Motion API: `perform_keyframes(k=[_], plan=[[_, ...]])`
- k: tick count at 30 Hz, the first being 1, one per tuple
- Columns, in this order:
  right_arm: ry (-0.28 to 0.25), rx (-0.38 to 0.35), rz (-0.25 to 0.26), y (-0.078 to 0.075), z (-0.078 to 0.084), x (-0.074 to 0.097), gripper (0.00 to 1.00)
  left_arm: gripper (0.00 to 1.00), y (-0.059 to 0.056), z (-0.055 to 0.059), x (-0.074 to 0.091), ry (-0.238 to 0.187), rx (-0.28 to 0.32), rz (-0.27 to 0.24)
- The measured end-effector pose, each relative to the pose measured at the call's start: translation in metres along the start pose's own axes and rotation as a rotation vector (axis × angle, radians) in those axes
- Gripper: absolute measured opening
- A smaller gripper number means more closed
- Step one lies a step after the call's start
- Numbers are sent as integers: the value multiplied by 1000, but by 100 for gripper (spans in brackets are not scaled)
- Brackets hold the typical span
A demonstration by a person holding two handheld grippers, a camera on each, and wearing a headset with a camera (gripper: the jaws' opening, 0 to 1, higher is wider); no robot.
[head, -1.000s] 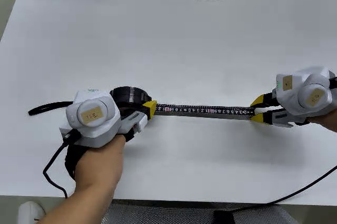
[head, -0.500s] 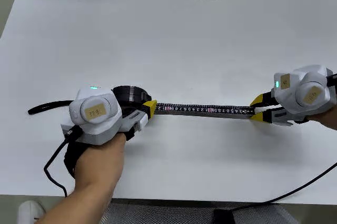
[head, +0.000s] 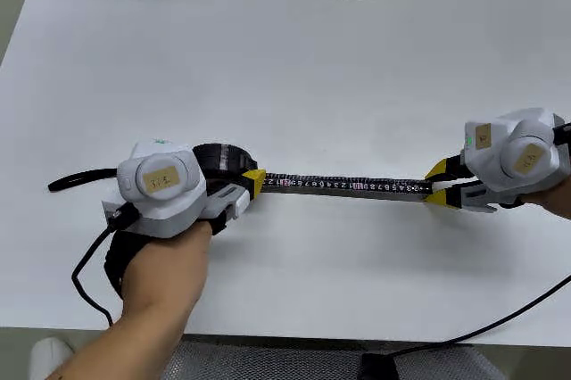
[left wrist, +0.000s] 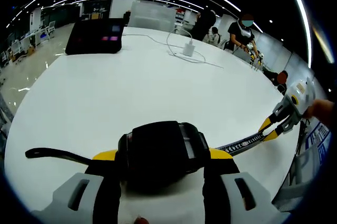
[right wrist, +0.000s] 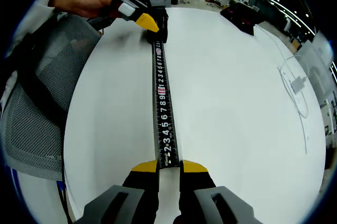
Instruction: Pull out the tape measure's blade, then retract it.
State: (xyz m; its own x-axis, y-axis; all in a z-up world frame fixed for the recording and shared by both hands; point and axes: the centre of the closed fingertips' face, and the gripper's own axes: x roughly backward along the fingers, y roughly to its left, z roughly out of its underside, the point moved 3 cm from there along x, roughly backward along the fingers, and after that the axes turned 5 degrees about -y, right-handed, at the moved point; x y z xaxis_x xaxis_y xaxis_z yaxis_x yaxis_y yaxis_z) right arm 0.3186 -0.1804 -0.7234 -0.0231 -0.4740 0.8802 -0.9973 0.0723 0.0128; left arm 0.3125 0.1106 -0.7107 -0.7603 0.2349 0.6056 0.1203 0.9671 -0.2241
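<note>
Black blade [head: 348, 186] spans nine to three o'clock, left hand-held gripper [head: 245, 185] clamping the case [head: 221, 161], right hand-held gripper [head: 437, 185] pinching its tip. Pull-out looks done; next, ease it back.

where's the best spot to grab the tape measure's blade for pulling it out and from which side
Probably its free tip, the end away from the case, coming from the person's right along the line of the blade. It is a thin flat strip stretched straight over the table, so jaws either side of that end pull in line, as the right gripper does.
</note>
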Motion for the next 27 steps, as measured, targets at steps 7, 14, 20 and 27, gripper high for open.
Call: perform_keyframes(k=[7,14,20,27], plan=[[5,12,0,-3,-5,-1,10,58,0,0,0,3,5,6],[-6,5,-4,-2,-8,-4,10,58,-1,0,1,3,12,8],[-16,13,-10,-3,-15,-7,10,58,-1,0,1,5,16,11],[-30,17,-19,-2,-22,-9,10,58,0,-1,1,4,20,15]])
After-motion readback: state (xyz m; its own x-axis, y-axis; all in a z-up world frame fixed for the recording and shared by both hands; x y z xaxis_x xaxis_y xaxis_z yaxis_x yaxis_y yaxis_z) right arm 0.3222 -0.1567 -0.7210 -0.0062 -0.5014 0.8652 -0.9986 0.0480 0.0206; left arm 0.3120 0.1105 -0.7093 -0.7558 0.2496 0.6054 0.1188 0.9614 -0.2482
